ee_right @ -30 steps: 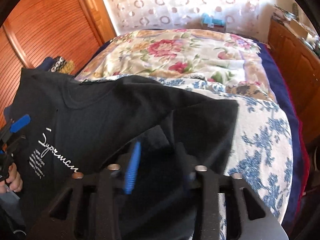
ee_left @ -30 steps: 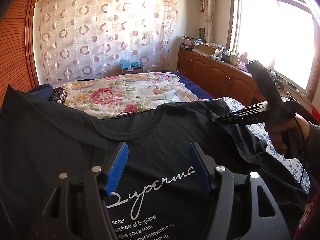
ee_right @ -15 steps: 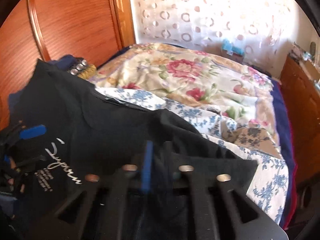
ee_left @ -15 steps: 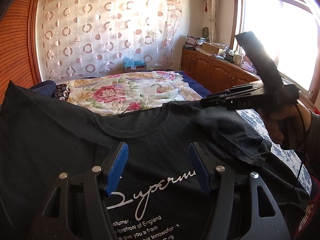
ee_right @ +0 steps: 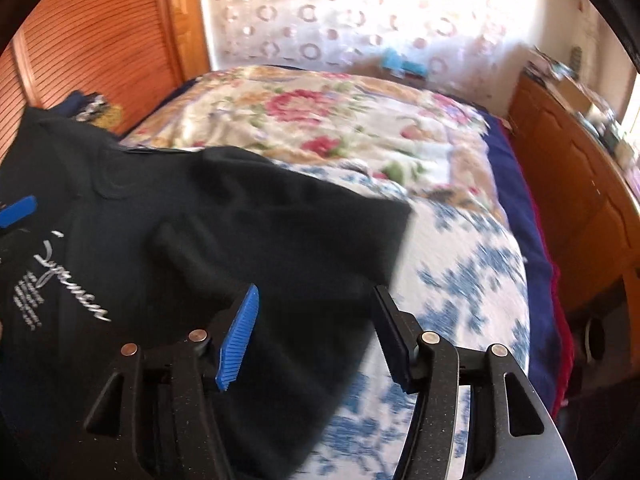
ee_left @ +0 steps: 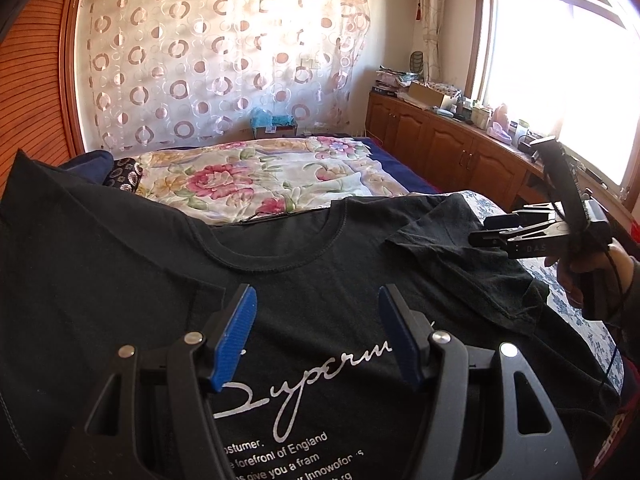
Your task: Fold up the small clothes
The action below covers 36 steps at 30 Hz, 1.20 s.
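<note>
Lying spread across the near part of the bed (ee_left: 392, 168), the black cotton T-shirt with white script lettering (ee_left: 320, 264) is facing chest-up, its round neckline pointing toward twelve o'clock in the left wrist view. One short sleeve (ee_left: 452, 232) is lying folded inward over the shoulder at about two o'clock, its hem resting on the shirt body. In the right wrist view the same shirt (ee_right: 208, 240) is filling the lower left, its edge draping onto the blue-and-white floral bedsheet (ee_right: 472, 280) at three o'clock.

The left tool (ee_left: 318, 336) is hovering just above the printed chest, its blue-padded fingers (ee_left: 234, 338) standing wide apart with nothing between them. The right tool (ee_right: 312, 336) is also gaping wide and gripping nothing, its fingers hanging over the shirt's side edge where black fabric is meeting the sheet; whether they are touching the cloth cannot be told because the picture is blurred. Seen from the left wrist, the right tool (ee_left: 500, 232) is sitting at three o'clock just beside the folded sleeve, held in the person's right hand (ee_left: 580, 276).

Beyond the shirt, a cream quilt with pink flowers (ee_left: 256, 176) is covering the far part of the bed. A sheer curtain with brown rings (ee_left: 224, 60) is hanging at twelve o'clock, and wooden cabinets (ee_left: 448, 148) are running along the wall at two o'clock.
</note>
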### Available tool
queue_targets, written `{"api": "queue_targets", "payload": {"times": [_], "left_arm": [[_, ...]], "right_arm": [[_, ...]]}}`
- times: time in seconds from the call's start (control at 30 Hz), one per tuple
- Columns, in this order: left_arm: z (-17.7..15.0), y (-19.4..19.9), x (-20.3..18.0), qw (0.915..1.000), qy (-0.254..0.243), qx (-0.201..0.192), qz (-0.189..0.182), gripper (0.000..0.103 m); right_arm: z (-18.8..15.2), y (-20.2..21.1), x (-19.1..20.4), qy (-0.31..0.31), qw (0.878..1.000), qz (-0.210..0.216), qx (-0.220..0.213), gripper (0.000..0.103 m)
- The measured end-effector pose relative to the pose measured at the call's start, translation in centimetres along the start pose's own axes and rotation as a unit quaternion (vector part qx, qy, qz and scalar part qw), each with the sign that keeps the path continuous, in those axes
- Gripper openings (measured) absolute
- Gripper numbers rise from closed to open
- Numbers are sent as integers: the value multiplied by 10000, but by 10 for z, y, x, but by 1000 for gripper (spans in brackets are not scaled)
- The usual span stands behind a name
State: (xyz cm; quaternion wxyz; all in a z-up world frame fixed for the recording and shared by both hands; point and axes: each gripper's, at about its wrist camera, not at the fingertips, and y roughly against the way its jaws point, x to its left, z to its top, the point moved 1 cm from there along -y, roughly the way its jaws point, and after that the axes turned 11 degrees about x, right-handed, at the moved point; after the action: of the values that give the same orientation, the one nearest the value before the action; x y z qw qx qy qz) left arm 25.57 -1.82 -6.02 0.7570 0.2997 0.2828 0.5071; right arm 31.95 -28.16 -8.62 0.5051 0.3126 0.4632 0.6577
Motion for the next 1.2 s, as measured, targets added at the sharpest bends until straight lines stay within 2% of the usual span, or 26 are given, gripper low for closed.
{"api": "queue_targets", "payload": {"times": [0.1, 0.2, 0.37, 0.6, 0.73, 0.9, 1.2], "left_arm": [[1, 1, 0, 10000, -31, -1, 80, 64], [5, 12, 4, 9997, -4, -61, 231, 64], [10, 44, 21, 9996, 30, -201, 175, 64], [9, 86, 69, 9976, 349, -273, 541, 64], [12, 100, 104, 9937, 646, -223, 892, 64], [19, 100, 135, 9896, 800, -99, 1191, 64], [21, 73, 166, 9855, 1033, 304, 1314, 64]], "right_arm": [[-2, -6, -8, -30, 9997, -237, -10, 62], [-3, -8, -14, -172, 9997, -132, -88, 65], [-3, -12, -20, -238, 9995, -41, -204, 70], [-1, -12, -21, -243, 9995, -10, -189, 72], [-1, -12, -21, -237, 9995, -25, -193, 72], [0, -12, -21, -241, 9995, -20, -192, 73], [0, -12, -21, -241, 9995, -22, -188, 73]]}}
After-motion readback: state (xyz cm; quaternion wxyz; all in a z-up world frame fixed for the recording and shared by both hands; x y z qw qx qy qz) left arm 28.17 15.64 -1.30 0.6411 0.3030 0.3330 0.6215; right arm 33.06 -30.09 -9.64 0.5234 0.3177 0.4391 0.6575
